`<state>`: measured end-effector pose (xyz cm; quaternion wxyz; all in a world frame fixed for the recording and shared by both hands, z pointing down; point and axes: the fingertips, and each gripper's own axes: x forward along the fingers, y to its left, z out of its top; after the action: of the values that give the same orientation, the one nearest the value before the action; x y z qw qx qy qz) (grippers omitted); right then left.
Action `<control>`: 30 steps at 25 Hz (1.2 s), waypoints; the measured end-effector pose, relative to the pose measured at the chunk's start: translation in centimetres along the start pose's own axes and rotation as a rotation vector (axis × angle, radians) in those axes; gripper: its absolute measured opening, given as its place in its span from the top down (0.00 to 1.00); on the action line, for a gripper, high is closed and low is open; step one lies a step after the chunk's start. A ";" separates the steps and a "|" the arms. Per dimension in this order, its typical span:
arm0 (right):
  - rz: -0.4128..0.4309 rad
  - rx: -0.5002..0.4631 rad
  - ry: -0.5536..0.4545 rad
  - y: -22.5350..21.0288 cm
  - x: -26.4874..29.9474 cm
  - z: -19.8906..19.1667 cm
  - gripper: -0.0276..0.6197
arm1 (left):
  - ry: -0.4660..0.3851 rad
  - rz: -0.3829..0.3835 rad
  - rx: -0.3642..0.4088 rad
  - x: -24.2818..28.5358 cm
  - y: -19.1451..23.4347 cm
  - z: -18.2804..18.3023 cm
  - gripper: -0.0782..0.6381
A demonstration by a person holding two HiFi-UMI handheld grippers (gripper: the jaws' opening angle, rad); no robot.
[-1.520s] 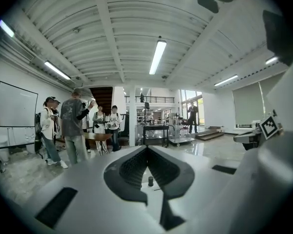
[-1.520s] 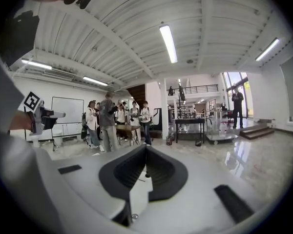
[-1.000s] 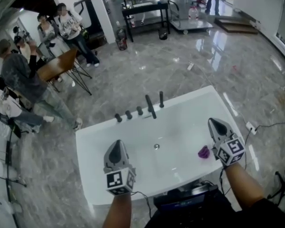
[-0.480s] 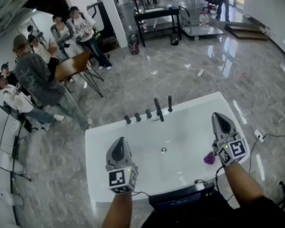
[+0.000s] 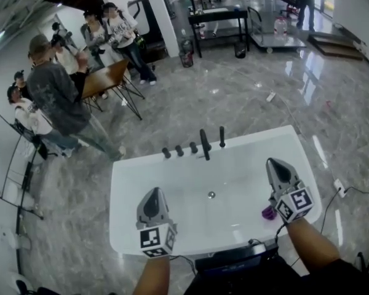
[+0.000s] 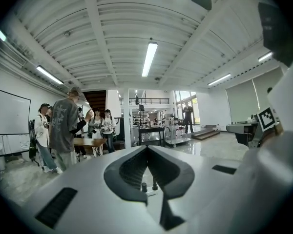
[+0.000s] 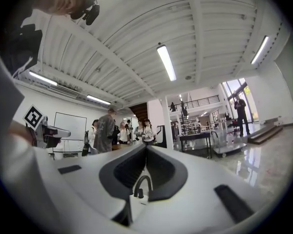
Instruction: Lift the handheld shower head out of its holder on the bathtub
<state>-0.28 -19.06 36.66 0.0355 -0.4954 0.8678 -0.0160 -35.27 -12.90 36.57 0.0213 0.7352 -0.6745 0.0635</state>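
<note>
Your left tool [image 5: 152, 194] and right tool [image 5: 274, 165] were closed, empty; the upright handheld shower head [image 5: 222, 137] stood ahead-left of the nearer right.

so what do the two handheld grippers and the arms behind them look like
Both the left gripper and the right gripper are light grey tapered shells narrowing to a point, with dark ridged inner pads. Each carries a white cube with black square markers at its rear. A thin dark cable trails from the left one. The forearms are bare, no sleeves showing.
</note>
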 end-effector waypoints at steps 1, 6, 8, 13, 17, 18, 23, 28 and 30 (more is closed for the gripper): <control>0.011 0.006 0.006 -0.4 -0.3 -0.2 0.95 | 0.004 0.005 -0.005 -0.1 -0.7 0.0 0.88; 0.040 0.039 0.039 -3.1 -1.3 -1.5 0.95 | 0.033 0.025 0.006 -0.4 -3.9 -0.5 0.88; 0.045 0.042 0.049 -3.5 -1.6 -2.1 0.95 | 0.045 0.022 0.026 -0.7 -4.7 -1.1 0.88; 0.046 0.048 0.059 -3.6 -1.6 -2.5 0.95 | 0.037 0.010 0.022 -0.4 -5.4 -0.6 0.88; 0.043 0.035 0.051 -2.9 -0.5 -2.7 0.95 | 0.017 -0.001 0.022 0.7 -4.4 -0.4 0.88; 0.039 0.032 0.049 -2.7 0.0 -2.8 0.95 | 0.012 -0.001 0.028 1.1 -4.0 -0.4 0.88; 0.038 0.022 0.061 -2.2 3.3 -3.8 0.95 | 0.007 -0.004 0.034 4.2 -2.5 -0.3 0.88; 0.032 0.011 0.085 -2.6 6.0 -5.0 0.95 | 0.017 -0.023 0.040 6.9 -2.3 -1.1 0.88; 0.037 0.002 0.093 -3.1 7.2 -5.5 0.95 | 0.021 -0.020 0.025 8.0 -2.3 -1.5 0.88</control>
<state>-1.67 -26.91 42.00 -0.0042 -0.4781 0.8774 -0.0395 -32.46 -20.43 39.20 0.0199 0.7414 -0.6661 0.0793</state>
